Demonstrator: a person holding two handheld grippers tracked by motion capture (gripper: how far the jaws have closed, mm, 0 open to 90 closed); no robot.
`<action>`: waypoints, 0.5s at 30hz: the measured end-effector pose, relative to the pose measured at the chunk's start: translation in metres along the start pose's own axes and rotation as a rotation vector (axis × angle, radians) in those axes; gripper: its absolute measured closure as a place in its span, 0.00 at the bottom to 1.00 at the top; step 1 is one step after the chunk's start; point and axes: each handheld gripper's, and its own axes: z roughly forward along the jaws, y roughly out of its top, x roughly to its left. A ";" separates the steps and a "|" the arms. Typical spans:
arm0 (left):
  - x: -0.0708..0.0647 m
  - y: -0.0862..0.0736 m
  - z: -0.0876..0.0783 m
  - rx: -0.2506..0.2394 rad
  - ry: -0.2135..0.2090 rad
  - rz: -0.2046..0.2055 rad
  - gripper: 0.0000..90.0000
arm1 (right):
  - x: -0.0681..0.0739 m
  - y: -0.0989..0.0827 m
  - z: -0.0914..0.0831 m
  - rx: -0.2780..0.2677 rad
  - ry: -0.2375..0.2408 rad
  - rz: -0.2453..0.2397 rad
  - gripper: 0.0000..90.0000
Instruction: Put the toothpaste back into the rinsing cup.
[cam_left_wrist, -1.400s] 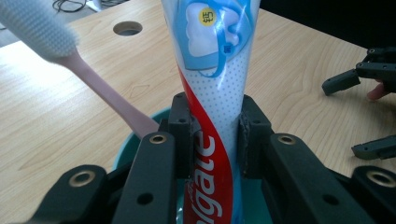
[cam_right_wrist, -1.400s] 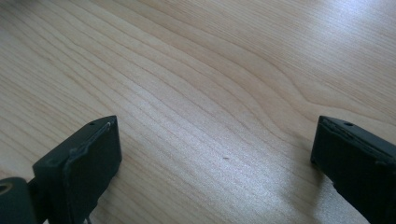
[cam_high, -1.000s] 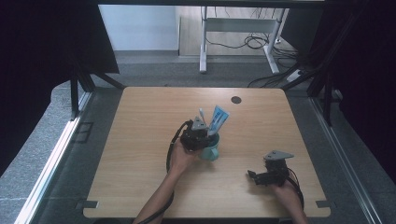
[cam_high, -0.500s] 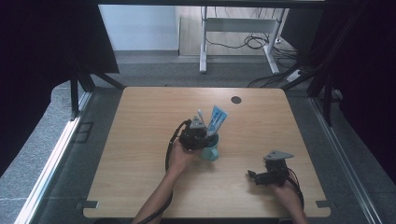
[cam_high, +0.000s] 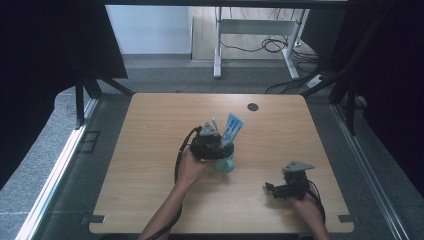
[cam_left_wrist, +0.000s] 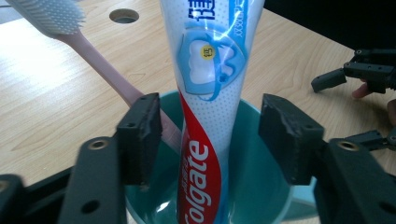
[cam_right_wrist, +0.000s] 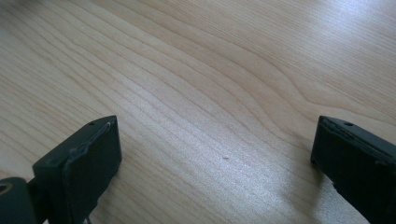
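Your left gripper (cam_left_wrist: 212, 140) straddles toothpaste tube (cam_left_wrist: 210, 93) in teal cup (cam_left_wrist: 261, 196).
Jaws wide, not touching tube btwn them; pink toothbrush (cam_left_wrist: 93, 51) just beside. Right gripper (cam_right_wrist: 215, 163) wide over bare table (cam_right_wrist: 210, 70).

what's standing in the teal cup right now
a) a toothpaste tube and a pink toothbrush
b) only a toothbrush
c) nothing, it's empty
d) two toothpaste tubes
a: in the left gripper view the Colgate toothpaste tube stands in the teal cup, and the pink toothbrush leans out of the cup beside it, between the open jaws of the left gripper.
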 end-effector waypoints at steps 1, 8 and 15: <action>0.000 0.000 -0.001 0.003 -0.003 0.004 0.40 | 0.000 0.000 0.000 0.000 0.000 0.000 0.01; -0.006 0.000 -0.006 0.020 0.007 0.028 0.27 | 0.000 0.000 0.000 0.000 0.000 0.000 0.01; -0.007 -0.001 -0.012 0.025 0.029 0.043 0.16 | 0.000 0.000 0.000 0.000 0.000 0.000 0.01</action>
